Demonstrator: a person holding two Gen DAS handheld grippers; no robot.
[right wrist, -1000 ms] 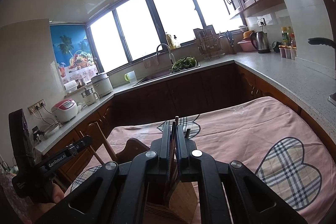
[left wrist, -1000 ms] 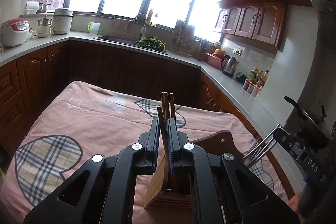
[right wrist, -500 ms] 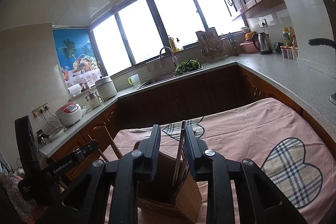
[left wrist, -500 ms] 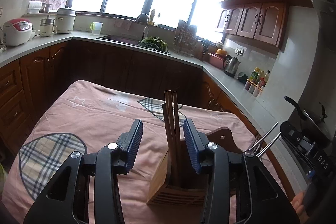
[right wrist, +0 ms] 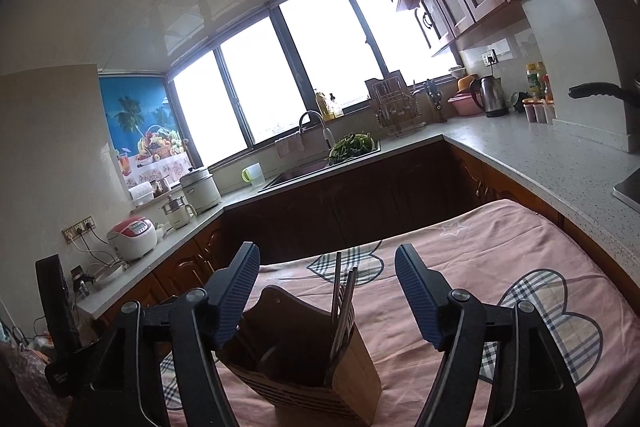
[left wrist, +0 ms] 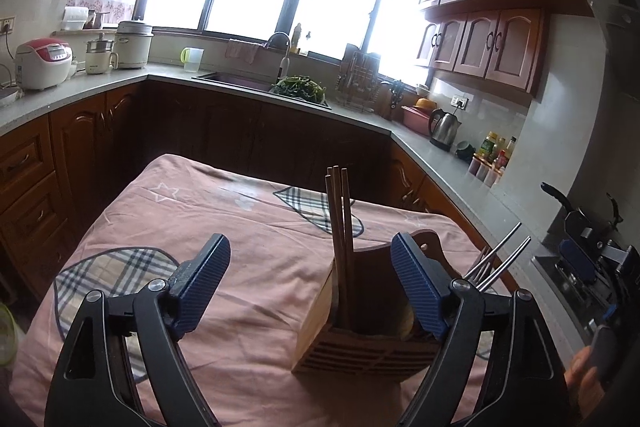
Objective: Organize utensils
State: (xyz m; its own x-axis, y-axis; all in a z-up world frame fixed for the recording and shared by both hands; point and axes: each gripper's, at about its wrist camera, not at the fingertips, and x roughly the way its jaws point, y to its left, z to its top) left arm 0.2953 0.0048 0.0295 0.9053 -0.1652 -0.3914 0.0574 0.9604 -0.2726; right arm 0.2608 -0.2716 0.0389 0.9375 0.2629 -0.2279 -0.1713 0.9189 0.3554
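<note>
The wooden utensil holder point(left wrist: 360, 343) stands near the close edge of the table's pink cloth point(left wrist: 248, 227). Brown chopsticks point(left wrist: 340, 227) stand upright in its left compartment, metal chopsticks point(left wrist: 500, 255) lean out on its right. The left gripper point(left wrist: 310, 287) and the right gripper point(right wrist: 326, 293) are both released, jaws opening, pads touching nothing

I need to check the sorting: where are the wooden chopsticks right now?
In the left wrist view the wooden chopsticks stand upright in the left compartment of the wooden utensil holder on the pink tablecloth, between the opening left gripper's fingers, untouched.
</note>
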